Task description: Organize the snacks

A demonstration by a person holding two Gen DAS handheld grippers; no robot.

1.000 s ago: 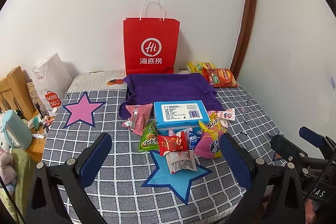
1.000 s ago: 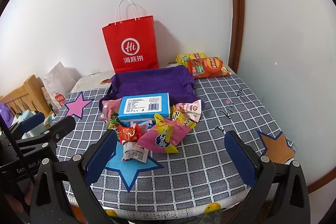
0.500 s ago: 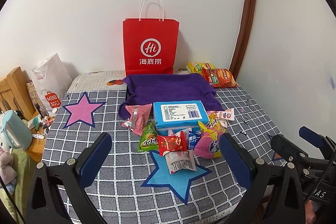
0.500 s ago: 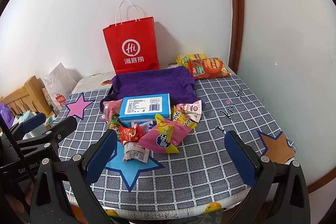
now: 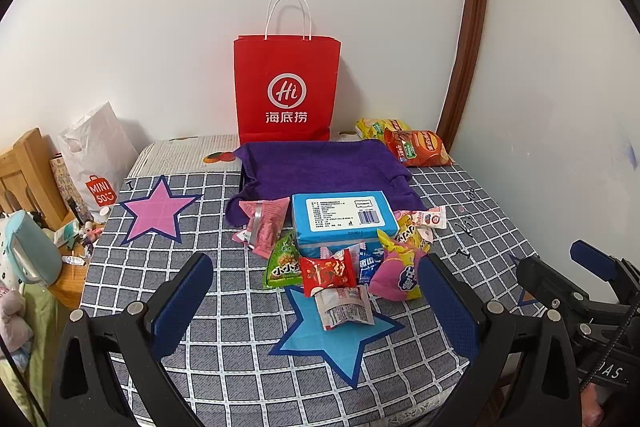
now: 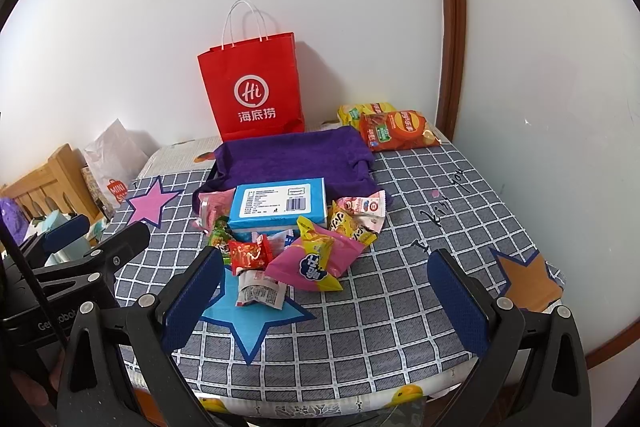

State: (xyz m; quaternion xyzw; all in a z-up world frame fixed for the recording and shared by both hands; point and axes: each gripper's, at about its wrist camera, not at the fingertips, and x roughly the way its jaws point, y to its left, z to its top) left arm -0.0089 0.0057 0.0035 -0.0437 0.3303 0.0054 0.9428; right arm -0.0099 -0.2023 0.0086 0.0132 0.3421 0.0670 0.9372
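Snacks (image 5: pixel 340 259) lie heaped mid-bench (image 5: pixel 224 367), against the near edge of a purple cloth (image 5: pixel 320 167); behind it a red bag (image 5: pixel 287 87) stands at the wall. Largest in the heap is a blue box (image 5: pixel 344 219), then a pink-and-yellow pouch (image 6: pixel 316 259), a red packet (image 5: pixel 326 271) and a clear wrapper (image 5: pixel 346 309) on the blue star (image 5: pixel 340 343). Over the last second almost nothing has shifted, so sorting has likely not begun. Left gripper (image 5: pixel 316 303) and right gripper (image 6: pixel 328 299) both hover with fingers wide, empty, short of the heap.
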